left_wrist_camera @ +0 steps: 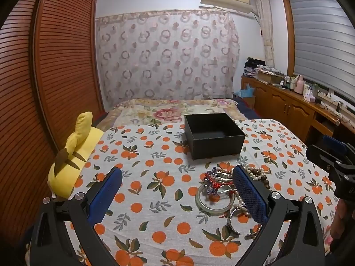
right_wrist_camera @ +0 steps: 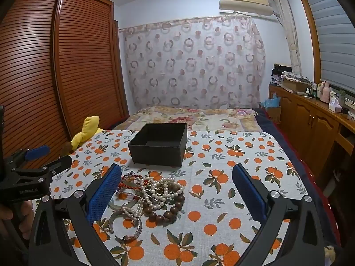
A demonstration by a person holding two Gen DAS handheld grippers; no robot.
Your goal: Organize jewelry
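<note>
The jewelry pile [right_wrist_camera: 148, 197] is heaped on the orange-print cloth [right_wrist_camera: 221, 177], just in front of the black box [right_wrist_camera: 158, 144], which appears empty. Nothing is held: the left gripper [left_wrist_camera: 177, 190] and right gripper [right_wrist_camera: 177, 190] are spread wide, so sorting is judged barely begun.

Bed with an orange-print cloth [right_wrist_camera: 221, 166] spread over the near end

On the cloth sits an open black box [right_wrist_camera: 158, 143] toward the far edge, upright, nothing visible inside it. Nearer the cameras there's a tangled heap of jewelry [right_wrist_camera: 150, 197]: a pearl strand [right_wrist_camera: 155, 190], a brown wooden bead bracelet [right_wrist_camera: 170, 208], a pale green bangle [left_wrist_camera: 210, 204], a silver cuff [right_wrist_camera: 131, 232] and red cord bits, all overlapping. A yellow plush toy [left_wrist_camera: 71, 155] lies at the cloth's left edge. Past the cloth, the bed has a floral quilt [right_wrist_camera: 195, 115].
</note>
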